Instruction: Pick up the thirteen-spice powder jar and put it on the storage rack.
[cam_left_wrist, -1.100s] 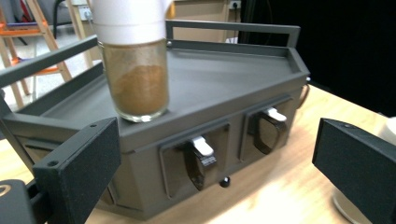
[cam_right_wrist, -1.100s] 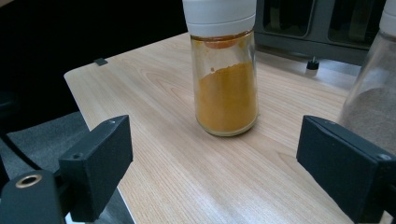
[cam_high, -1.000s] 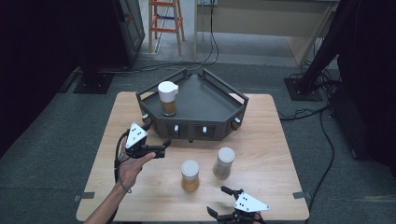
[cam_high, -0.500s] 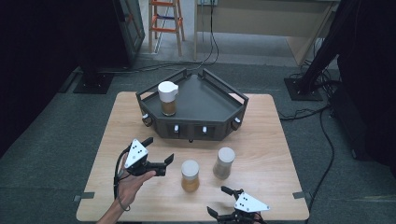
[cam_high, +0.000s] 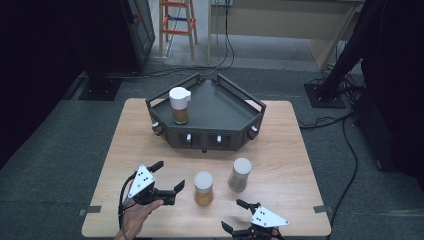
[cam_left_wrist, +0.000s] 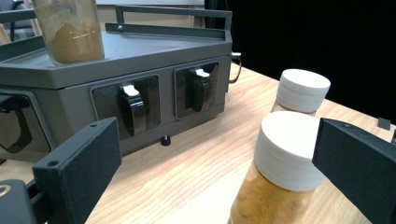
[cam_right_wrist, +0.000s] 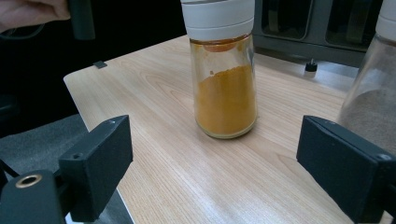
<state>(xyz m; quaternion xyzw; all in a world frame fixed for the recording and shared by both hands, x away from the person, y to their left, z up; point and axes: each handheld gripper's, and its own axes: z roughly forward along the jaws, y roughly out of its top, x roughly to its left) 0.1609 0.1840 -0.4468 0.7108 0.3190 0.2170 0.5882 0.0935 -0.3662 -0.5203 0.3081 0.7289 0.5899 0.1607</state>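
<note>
A glass jar of orange powder (cam_high: 203, 188) with a white lid stands on the wooden table (cam_high: 130, 135); a jar of grey-brown powder (cam_high: 240, 174) stands just right of it. A third white-lidded jar (cam_high: 179, 105) stands on the dark grey tray (cam_high: 220, 102) at the back. My left gripper (cam_high: 168, 175) is open, just left of the orange jar and apart from it. In the left gripper view that jar (cam_left_wrist: 289, 158) rises by the right jaw. My right gripper (cam_high: 234, 216) is open at the table's front edge, facing the orange jar (cam_right_wrist: 224, 84) with nothing between its jaws.
The tray's front wall carries black latches (cam_left_wrist: 133, 107). The grey-brown jar (cam_right_wrist: 373, 93) stands close beside the right gripper's right jaw. A hand (cam_right_wrist: 32, 11) shows at top left of the right gripper view. Cables and stands lie on the floor beyond the table.
My left gripper has drawn back from the tray's front toward the near edge and right, ending beside the orange jar. The right gripper and the jars have not moved.
</note>
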